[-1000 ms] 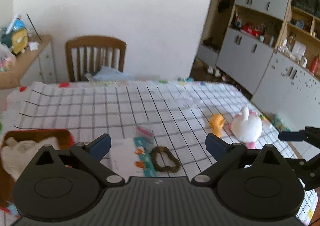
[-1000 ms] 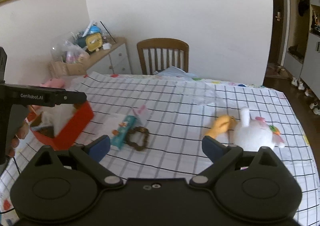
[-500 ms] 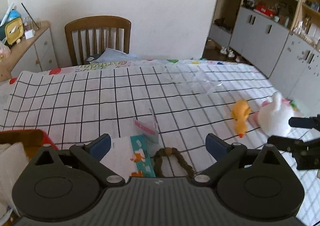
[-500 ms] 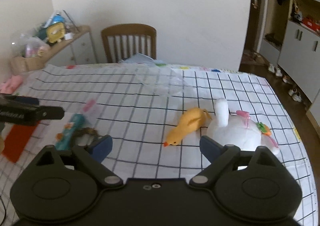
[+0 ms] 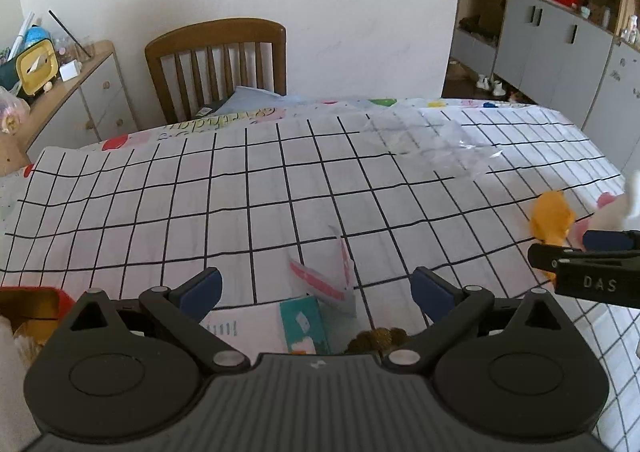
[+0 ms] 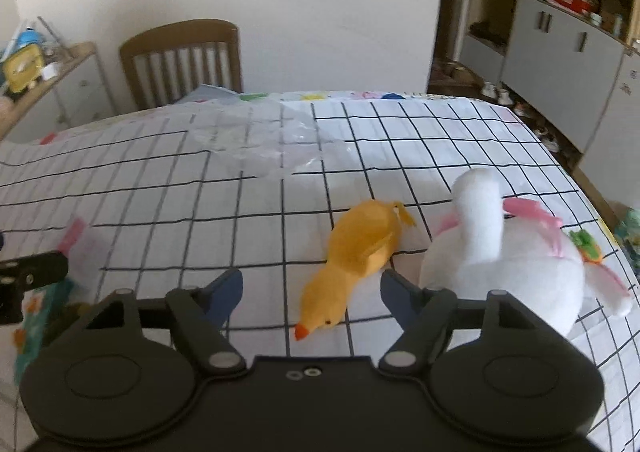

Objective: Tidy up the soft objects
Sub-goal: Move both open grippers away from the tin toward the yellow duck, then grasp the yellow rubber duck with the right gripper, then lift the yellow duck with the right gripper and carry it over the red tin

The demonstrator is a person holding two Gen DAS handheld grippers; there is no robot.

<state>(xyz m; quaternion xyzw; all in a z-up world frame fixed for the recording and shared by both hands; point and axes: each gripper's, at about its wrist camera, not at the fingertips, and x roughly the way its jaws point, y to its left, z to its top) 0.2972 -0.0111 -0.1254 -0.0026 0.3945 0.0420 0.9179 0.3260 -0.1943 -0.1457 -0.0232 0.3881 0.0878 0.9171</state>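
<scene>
Toys remain loose: my right gripper, jaws wide and empty, straddles the orange plush duck mid-frame beside the white plush rabbit; left gripper idles open.

Soft daylight, pretty even; right wrist view is motion-blurred (left edge worst), fisheye bends the tablecloth grid.

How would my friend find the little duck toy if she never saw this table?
Look at the table with the black-and-white checked cloth, on its right side near the cupboards. A fluffy white bunny with pink ribbons lies there. Just left of it lies the duck toy: smaller, all yellow-orange, with an orange beak pointing toward the open right tongs.
</scene>
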